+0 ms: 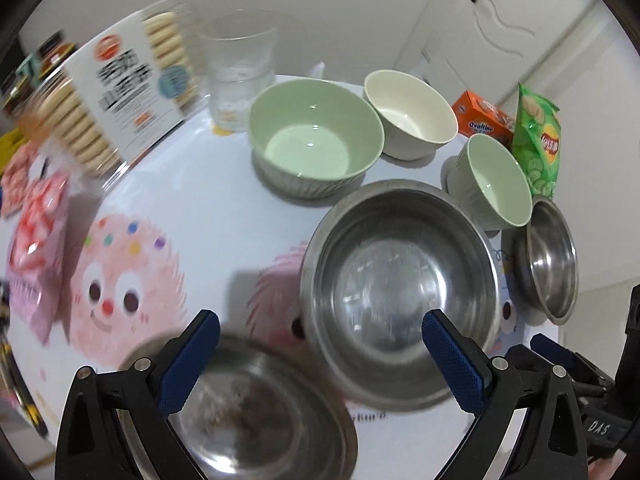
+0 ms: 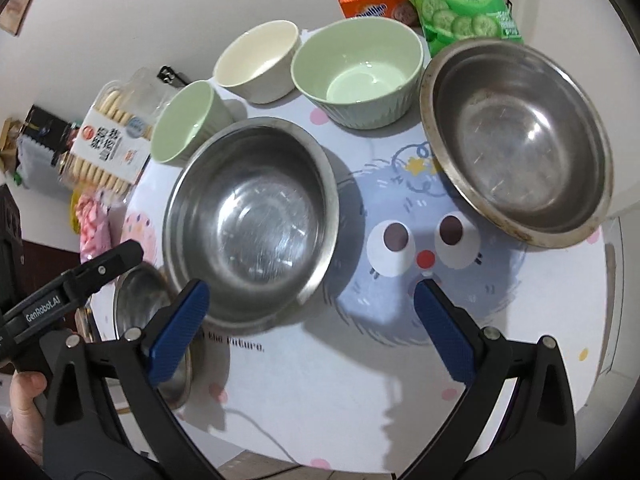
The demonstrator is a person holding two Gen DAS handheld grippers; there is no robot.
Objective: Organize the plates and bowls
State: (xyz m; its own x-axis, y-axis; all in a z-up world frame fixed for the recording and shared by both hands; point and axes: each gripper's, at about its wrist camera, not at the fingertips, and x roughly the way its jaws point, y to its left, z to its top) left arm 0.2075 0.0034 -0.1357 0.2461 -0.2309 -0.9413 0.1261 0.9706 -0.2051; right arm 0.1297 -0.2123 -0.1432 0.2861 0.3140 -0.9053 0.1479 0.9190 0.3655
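Right wrist: steel bowls (image 2: pixel 252 220), seemingly empty.

Three steel bowls (image 2: pixel 248 220), two green bowls (image 2: pixel 356 72) and one cream bowl (image 2: pixel 256 60) sit upright, unstacked.

Even, fairly bright indoor light from above. Soft shadows cast toward the near side of the surface (image 2: pixel 360 380), darkest beneath the large steel bowl (image 2: pixel 252 220) and under the right gripper (image 2: pixel 312 320), fingers (image 2: pixel 444 336) spread wide. Small specular glints inside the green bowl (image 1: pixel 316 136) and on the steel bowl at right (image 2: pixel 516 140). Motion blur heavy at left in the left wrist view: biscuit box (image 1: pixel 120 92), pink packet (image 1: pixel 36 248), and the near steel dish (image 1: pixel 244 412) smeared. Strong fisheye curvature throughout, black vignette in the corners.
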